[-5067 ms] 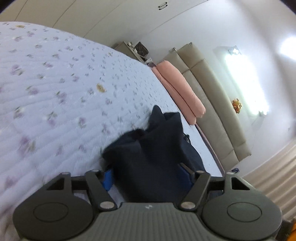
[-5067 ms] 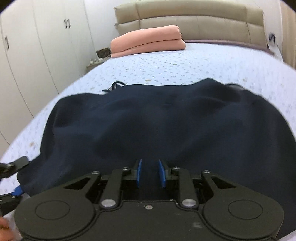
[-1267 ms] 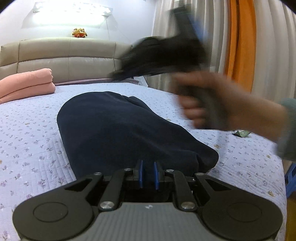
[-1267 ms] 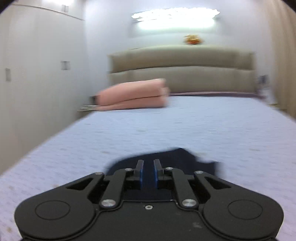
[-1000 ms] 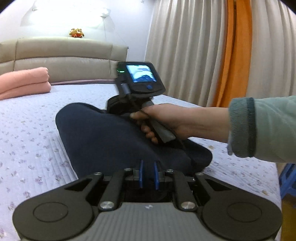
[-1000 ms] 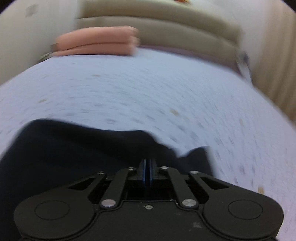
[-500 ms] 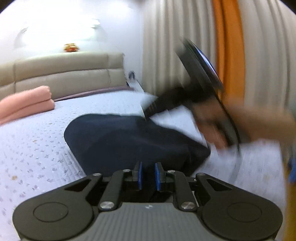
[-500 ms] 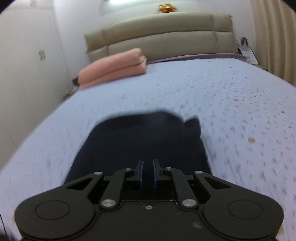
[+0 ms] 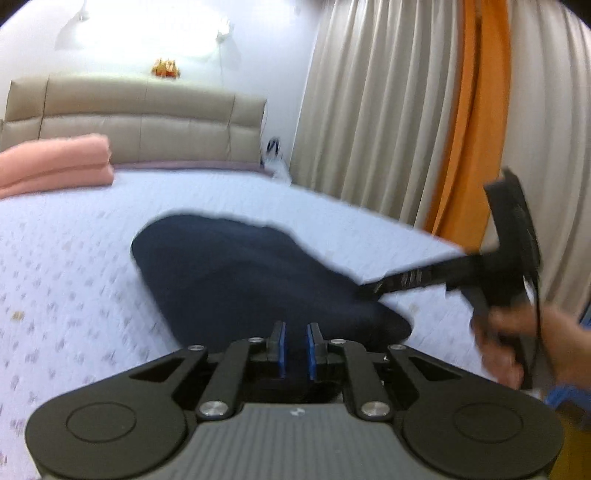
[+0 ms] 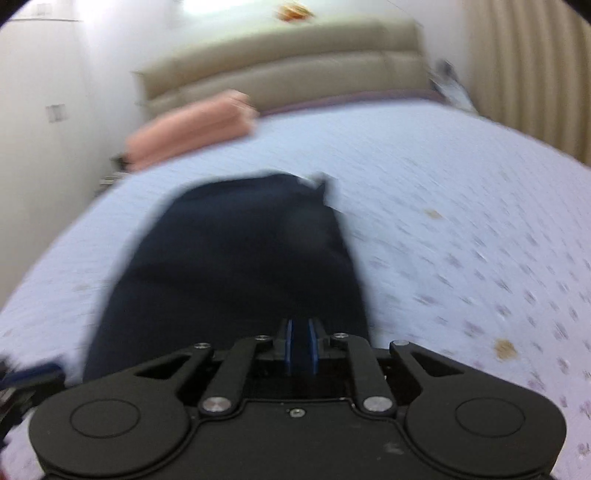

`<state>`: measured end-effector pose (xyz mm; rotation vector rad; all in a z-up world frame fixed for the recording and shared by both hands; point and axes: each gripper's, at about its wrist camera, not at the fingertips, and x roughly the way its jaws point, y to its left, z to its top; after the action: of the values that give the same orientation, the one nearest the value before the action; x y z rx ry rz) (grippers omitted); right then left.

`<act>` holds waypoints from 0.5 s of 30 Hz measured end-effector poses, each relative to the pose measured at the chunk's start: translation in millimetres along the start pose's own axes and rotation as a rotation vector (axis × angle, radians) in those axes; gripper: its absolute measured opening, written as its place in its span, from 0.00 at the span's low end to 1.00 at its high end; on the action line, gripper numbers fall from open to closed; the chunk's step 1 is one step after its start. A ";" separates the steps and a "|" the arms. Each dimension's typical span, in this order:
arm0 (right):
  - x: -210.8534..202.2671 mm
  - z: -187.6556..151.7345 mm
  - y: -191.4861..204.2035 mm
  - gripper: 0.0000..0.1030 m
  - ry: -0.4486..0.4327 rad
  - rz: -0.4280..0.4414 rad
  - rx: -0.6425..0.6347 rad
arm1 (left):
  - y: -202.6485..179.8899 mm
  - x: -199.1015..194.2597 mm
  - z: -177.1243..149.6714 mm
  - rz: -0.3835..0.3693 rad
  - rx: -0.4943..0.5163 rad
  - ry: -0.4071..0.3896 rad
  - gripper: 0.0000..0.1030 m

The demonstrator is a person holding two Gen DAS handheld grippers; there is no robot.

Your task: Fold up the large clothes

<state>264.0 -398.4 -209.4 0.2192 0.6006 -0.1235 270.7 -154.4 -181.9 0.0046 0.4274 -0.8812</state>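
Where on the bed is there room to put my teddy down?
The bed is bare left of the dark garment, up to the pink blanket. It is bare behind the garment too, up to the headboard, and on the curtain side. The near edge is crowded: both grippers and the garment.

Bright wall-lamp [image 9: 147, 29] glare, motion blur throughout, dark fisheye corners.

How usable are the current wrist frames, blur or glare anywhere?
Left wrist: the hand at the right edge is smeared, the wall light is blown out, and the navy garment is soft-edged. Right wrist: motion blur throughout; the bedspread print streaks. Both views have fisheye bending.
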 end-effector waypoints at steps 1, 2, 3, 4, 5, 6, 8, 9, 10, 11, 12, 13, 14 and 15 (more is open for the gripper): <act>-5.9 -0.7 12.6 0.14 -0.016 0.039 -0.034 | -5.2 2.0 2.2 0.005 0.004 -0.008 0.14; -5.8 -1.5 23.5 0.13 -0.022 0.074 -0.065 | -8.1 5.8 4.9 0.013 0.012 -0.005 0.14; -5.7 -3.3 31.6 0.13 -0.022 0.102 -0.089 | -9.8 12.9 5.7 0.022 0.024 0.015 0.14; -3.9 -6.2 38.6 0.13 -0.013 0.127 -0.113 | -9.6 22.1 3.3 0.023 0.033 0.055 0.14; 0.1 -10.7 43.7 0.12 -0.001 0.134 -0.141 | -7.8 31.9 -2.0 0.020 0.031 0.115 0.14; 4.6 -16.4 47.1 0.12 0.017 0.109 -0.177 | -4.5 38.0 -9.8 0.017 0.024 0.160 0.15; 21.3 -29.2 37.7 0.12 0.113 0.076 -0.173 | 4.6 36.1 -18.8 -0.009 -0.014 0.166 0.15; 26.1 -34.9 25.9 0.12 0.139 0.091 -0.129 | 11.5 33.9 -22.1 -0.029 -0.058 0.178 0.15; 24.3 -40.2 13.9 0.12 0.137 0.106 -0.082 | 16.4 32.0 -24.3 -0.038 -0.086 0.177 0.15; 20.3 -42.7 6.9 0.12 0.140 0.107 -0.057 | 19.2 28.8 -26.6 -0.045 -0.103 0.172 0.14; 18.1 -44.6 0.4 0.08 0.151 0.105 -0.039 | 19.6 26.1 -27.8 -0.043 -0.095 0.167 0.14; 15.6 -46.9 -5.9 0.08 0.162 0.111 -0.021 | 17.9 24.1 -27.6 -0.037 -0.074 0.162 0.14; 10.3 -48.7 -9.4 0.07 0.169 0.123 -0.010 | 13.9 23.4 -27.4 -0.027 -0.050 0.161 0.15; 6.8 -50.0 -11.1 0.02 0.185 0.123 -0.008 | 9.7 22.4 -26.6 -0.013 -0.023 0.160 0.15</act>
<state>240.3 -397.4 -255.3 0.2612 0.7700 0.0182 280.9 -160.2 -216.1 0.0514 0.5873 -0.8919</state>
